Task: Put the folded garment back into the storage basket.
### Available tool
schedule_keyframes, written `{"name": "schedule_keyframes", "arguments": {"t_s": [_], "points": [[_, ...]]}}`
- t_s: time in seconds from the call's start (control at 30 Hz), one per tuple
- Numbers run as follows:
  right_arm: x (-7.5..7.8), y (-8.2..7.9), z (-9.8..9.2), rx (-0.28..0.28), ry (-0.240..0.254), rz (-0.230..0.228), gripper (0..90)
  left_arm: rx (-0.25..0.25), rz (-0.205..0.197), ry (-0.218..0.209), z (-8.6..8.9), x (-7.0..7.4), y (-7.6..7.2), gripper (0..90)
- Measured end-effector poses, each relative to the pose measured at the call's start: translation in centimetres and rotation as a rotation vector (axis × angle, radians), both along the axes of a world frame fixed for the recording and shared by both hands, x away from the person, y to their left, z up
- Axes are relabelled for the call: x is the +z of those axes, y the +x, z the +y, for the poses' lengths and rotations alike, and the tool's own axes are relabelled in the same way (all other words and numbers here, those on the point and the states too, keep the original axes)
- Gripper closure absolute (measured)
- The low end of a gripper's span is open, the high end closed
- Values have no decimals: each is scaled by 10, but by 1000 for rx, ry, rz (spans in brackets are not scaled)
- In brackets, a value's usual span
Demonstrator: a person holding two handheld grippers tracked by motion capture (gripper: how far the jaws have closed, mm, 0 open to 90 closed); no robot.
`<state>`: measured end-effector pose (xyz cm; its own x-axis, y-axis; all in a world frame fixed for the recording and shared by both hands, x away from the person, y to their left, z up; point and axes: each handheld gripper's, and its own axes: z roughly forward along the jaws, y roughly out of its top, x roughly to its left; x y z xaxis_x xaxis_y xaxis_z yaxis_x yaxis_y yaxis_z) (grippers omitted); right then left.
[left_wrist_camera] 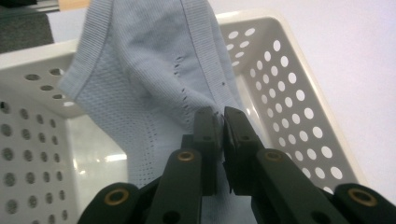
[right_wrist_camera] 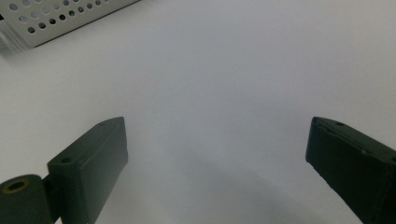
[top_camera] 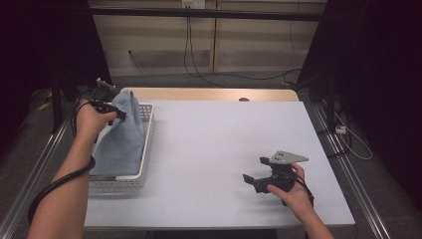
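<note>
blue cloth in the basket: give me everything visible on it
The blue cloth is a pale blue knit garment with ribbed bands and rows of small eyelet holes. It is pulled up into a peak from the white perforated basket, its lower part lying inside. The left gripper is shut on a fold near the top.

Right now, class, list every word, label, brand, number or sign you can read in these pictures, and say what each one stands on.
None: no readable text on the blue cloth, the white basket, the table or the tongs.
Wall sockets at the top of the high view: too small and blurred to read.
</note>
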<state>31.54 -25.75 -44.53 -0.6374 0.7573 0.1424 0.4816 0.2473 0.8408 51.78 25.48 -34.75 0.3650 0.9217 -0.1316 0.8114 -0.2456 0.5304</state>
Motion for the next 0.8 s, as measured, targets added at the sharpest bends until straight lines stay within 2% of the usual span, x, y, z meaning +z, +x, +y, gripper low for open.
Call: {"name": "schedule_keyframes", "arguments": {"t_s": [0.2, 0.5, 0.8], "points": [[0, 0, -1, -2, 1, 1, 54, 2, -9, -13, -2, -10, -1, 843], [0, 0, -1, 0, 0, 0, 54, -3, -10, -18, -1, -18, -2, 836], [0, 0, 0, 2, 0, 0, 54, -7, -8, -15, -1, -32, -4, 832]]}}
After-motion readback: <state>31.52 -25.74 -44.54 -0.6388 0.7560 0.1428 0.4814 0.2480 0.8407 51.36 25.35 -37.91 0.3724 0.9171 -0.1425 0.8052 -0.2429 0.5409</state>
